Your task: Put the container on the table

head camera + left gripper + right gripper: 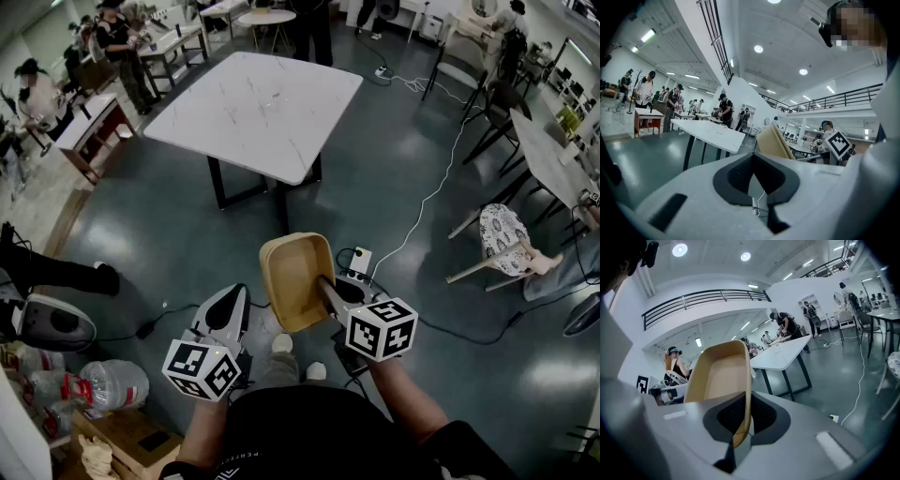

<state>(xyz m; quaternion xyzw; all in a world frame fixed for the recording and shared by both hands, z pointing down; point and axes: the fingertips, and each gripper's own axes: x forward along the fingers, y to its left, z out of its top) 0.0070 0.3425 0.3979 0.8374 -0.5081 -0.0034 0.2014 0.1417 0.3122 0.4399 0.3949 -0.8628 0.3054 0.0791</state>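
Note:
A tan, tray-like container (292,277) hangs above the dark floor, tilted on its side, with my right gripper (323,286) shut on its near rim. In the right gripper view the container (719,376) stands up from the right gripper (740,427), its thin wall pinched between the dark pads. My left gripper (230,300) is beside it on the left, shut and holding nothing. From the left gripper (757,197) the container (774,140) shows edge-on to the right. The white marble-topped table (253,103) stands ahead, some way off; it also shows as the table (708,131) and the table (780,355).
A white power strip (359,261) and its cable lie on the floor just beyond the container. A patterned chair (502,239) stands at the right, a large water bottle (108,382) and boxes at the lower left. People work at tables (89,131) in the back.

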